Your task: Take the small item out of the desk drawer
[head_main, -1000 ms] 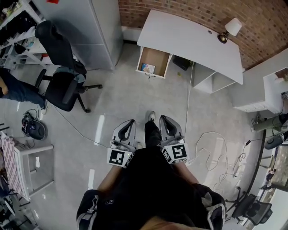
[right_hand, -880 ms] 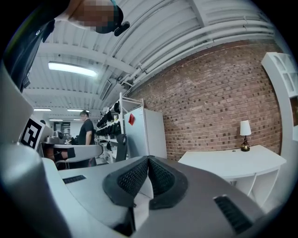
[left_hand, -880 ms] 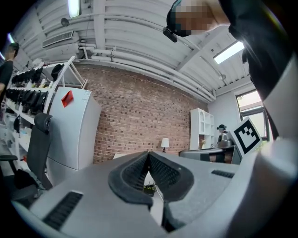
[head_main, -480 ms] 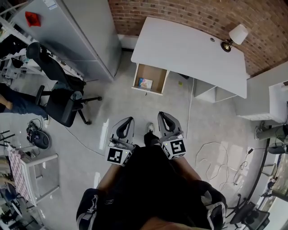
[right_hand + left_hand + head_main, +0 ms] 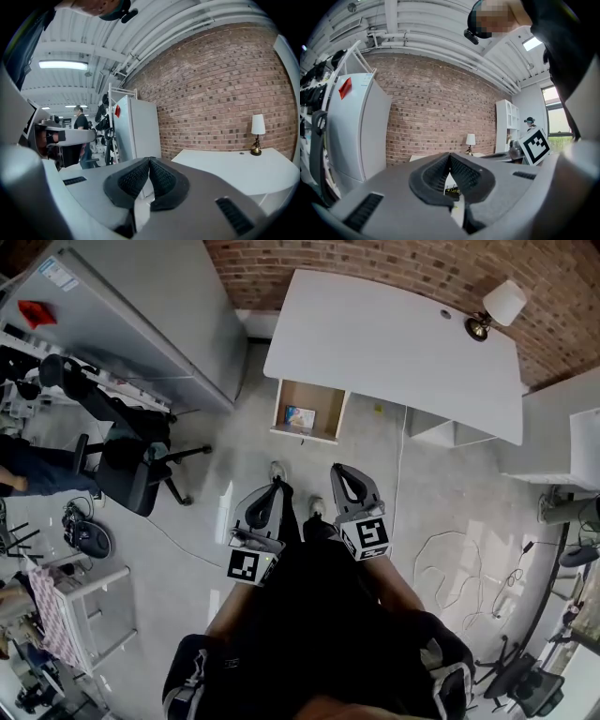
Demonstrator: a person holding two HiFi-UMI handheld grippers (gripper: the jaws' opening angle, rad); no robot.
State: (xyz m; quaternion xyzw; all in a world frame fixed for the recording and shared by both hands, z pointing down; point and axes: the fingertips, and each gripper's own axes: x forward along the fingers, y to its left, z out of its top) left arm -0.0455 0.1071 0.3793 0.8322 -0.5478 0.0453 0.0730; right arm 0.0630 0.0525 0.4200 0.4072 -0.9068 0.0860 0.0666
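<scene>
Drawer [image 5: 326,401] sits closer than a second ago: the person approaches. Left tool [image 5: 274,487] and right tool [image 5: 336,471] are closed and empty. Small item [image 5: 300,416] lies untouched inside.

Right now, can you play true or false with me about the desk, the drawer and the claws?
1. The desk drawer is pulled open. True.
2. The left claw is holding the small item. False: that claw is shut on nothing, and the item lies in the drawer.
3. A lamp stands on the white desk. True.
4. The right claw is wide open. False: its jaws are pressed together, with nothing between them.
5. The black office chair is tucked under the desk. False: it stands apart from the desk, off to the left on the floor.
</scene>
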